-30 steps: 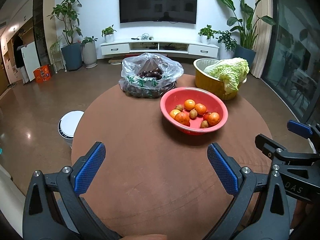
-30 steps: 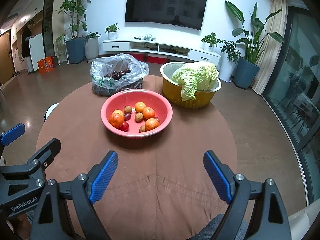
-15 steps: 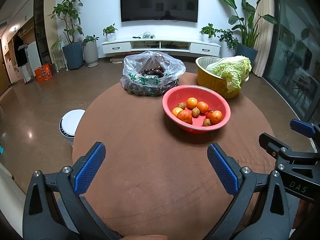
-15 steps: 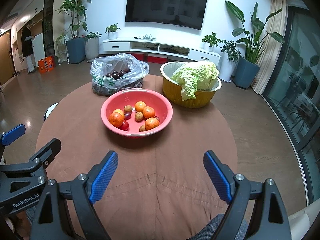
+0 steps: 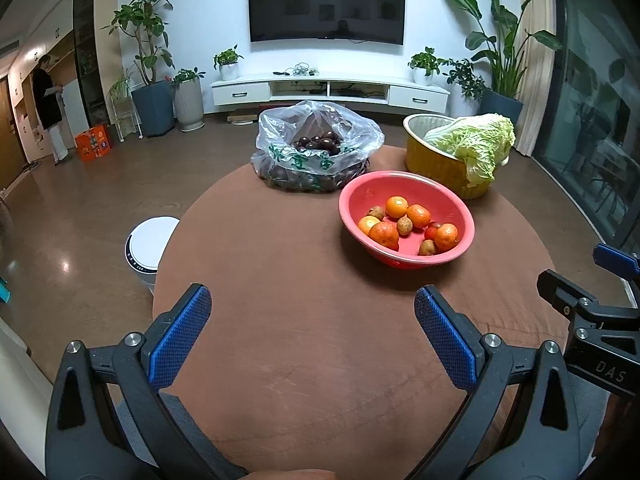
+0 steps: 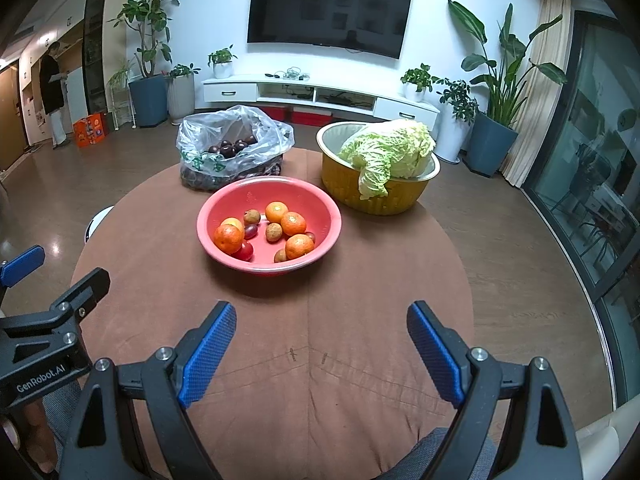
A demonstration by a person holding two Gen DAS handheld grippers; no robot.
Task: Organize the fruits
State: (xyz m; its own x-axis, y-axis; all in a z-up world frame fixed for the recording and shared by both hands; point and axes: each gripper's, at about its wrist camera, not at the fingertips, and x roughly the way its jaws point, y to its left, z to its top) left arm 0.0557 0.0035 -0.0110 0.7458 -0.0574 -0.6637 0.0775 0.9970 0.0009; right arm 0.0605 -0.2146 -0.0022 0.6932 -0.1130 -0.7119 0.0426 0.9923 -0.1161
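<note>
The left gripper [image 5: 312, 312] hovers over the near edge of the round brown table [image 5: 300, 320], its 2 blue-padded fingers [image 5: 180, 332] spread wide with nothing between them. The right gripper [image 6: 320, 328] sits beside it at the same near edge, jaws released just as wide and also empty; in the left wrist view its black frame shows at 4 o'clock, and in the right wrist view the left one shows at 8 o'clock

The red bowl [image 6: 224, 200] stands past the middle of the table, at 12 o'clock from the right gripper and at about 1 o'clock from the left. Inside it lie the fruits: several oranges [image 6: 299, 246], some small brown round fruits [image 6: 274, 232], a red tomato-like fruit [image 6: 243, 251] and a dark grape-like one [image 6: 251, 231], all loosely clustered on the bowl's floor, some touching

Behind the bowl at 11 o'clock, just beside its rim, sits a clear plastic bag [image 6: 264, 128] with green print, open at the top and holding dark round fruits [image 6: 232, 147]. At 1 o'clock from the bowl stands a yellow basin [image 6: 376, 200] with a cabbage [image 6: 394, 152] resting in it, 1 leaf drooping over the front wall

Beyond the table a white bin [image 5: 150, 240] stands on the floor at 9 o'clock in the left wrist view, and a television [image 5: 326, 6] hangs on the far wall
</note>
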